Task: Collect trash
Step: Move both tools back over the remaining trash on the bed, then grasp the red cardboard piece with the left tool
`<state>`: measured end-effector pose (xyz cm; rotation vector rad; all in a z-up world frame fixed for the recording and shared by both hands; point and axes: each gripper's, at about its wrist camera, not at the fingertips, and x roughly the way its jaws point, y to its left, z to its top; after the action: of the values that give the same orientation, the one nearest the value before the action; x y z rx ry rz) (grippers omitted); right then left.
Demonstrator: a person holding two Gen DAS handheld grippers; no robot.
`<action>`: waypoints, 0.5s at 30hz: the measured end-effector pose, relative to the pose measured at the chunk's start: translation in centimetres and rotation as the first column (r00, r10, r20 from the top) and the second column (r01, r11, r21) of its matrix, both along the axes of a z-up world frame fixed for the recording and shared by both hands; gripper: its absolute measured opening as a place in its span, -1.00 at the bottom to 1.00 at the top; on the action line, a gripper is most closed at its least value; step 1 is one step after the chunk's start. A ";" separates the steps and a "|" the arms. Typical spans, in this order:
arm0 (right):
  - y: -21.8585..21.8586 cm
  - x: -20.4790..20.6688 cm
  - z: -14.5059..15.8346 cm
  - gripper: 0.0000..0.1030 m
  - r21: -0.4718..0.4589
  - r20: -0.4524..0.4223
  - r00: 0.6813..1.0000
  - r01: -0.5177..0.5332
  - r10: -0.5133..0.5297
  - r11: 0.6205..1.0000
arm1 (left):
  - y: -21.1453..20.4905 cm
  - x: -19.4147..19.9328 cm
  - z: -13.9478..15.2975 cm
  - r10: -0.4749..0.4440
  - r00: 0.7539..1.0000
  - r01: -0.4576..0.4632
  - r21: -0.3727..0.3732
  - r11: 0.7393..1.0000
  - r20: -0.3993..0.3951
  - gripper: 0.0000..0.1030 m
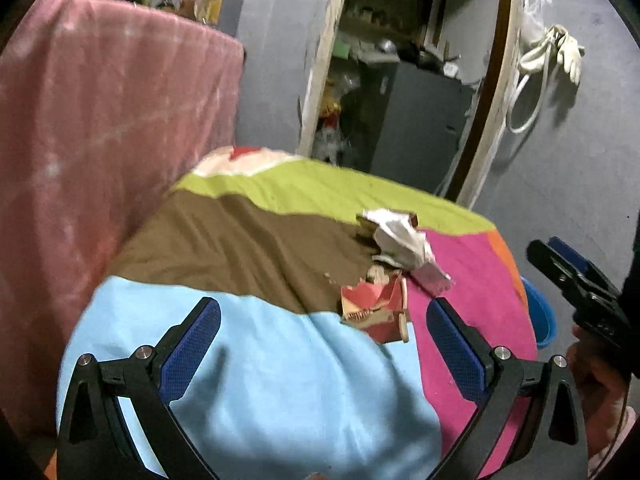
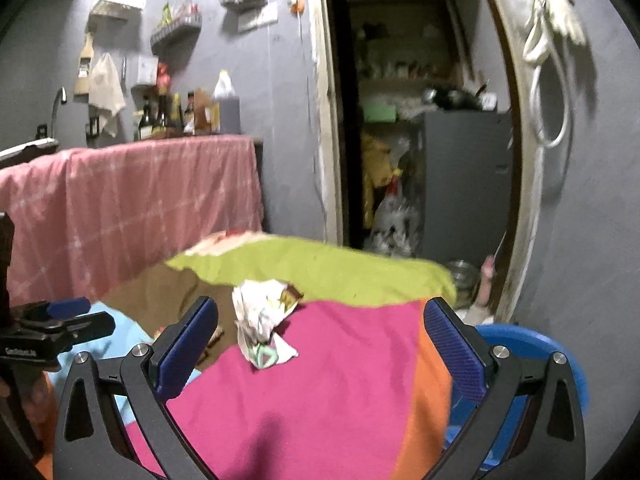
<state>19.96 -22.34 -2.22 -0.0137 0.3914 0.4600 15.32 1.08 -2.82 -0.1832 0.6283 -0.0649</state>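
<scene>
While both tongs, left [image 1: 323,332] and right [image 2: 321,334], are gaping wide and holding nothing, the crumpled white paper wad [image 2: 262,320] and torn red cardboard carton [image 1: 378,312] are lying uncollected on the patchwork-covered table [image 2: 340,380], near its far right side.

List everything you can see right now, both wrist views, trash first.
crumpled paper: one wad, white with print, on the magenta patch near the brown one
torn carton: one, red, at the brown, blue and magenta seam
pale wrapper: one, pinkish, on magenta beside the paper
patchwork cloth: one, blue, brown, green, magenta, orange, covering the table
blue tub: one, beyond the table's right edge
pink cloth: one, draped left of the table
bottles: several, mixed colours, behind the pink cloth
grey cabinet: one, through the doorway
white cord: one, hanging on the right wall
left gripper: open, empty, above blue patch
right gripper: open, empty, above magenta patch
</scene>
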 end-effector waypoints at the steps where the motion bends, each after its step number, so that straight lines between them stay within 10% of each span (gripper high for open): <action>1: 0.2 0.5 -0.4 0.97 -0.002 -0.020 1.000 -0.010 0.010 1.000 | 0.0 0.3 -0.2 -0.009 1.000 0.009 -0.008 1.000 -0.013 0.94; 15: 3.9 3.8 -3.3 0.51 -0.044 -0.195 0.964 -0.195 0.183 0.980 | -0.5 3.6 -1.4 -0.131 0.982 0.115 -0.120 0.986 -0.133 -0.11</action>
<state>23.74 -18.40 -5.55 -0.0690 0.5960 0.6405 18.93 0.60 -4.22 -0.2586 0.7775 -0.2086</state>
